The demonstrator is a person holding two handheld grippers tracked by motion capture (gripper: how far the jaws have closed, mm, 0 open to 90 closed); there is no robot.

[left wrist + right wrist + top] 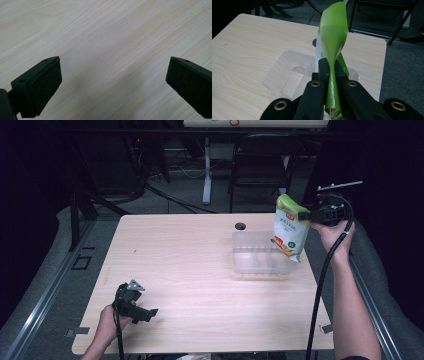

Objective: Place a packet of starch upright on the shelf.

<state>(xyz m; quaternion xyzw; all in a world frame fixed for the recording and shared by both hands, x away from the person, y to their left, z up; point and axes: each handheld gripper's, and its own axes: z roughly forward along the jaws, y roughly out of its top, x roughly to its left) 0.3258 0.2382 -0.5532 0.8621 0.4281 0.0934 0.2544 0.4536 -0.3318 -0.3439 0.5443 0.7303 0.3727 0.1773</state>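
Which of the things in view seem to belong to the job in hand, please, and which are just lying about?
In use: green and white bag, pinched at its top by the right gripper; clear plastic tray below it.
Idle: left gripper, open over bare table; chair behind.

Left tongs (pixel 151 313) low, jaws spread; right tongs (pixel 306 215) raised, jaws clamped.

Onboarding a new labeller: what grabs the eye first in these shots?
The green-and-white bag, pinched at its top edge by the right hand-held gripper and hanging over the clear plastic tray at the table's far right. Next, the left hand-held gripper, jaws wide apart over bare wood at the near left.
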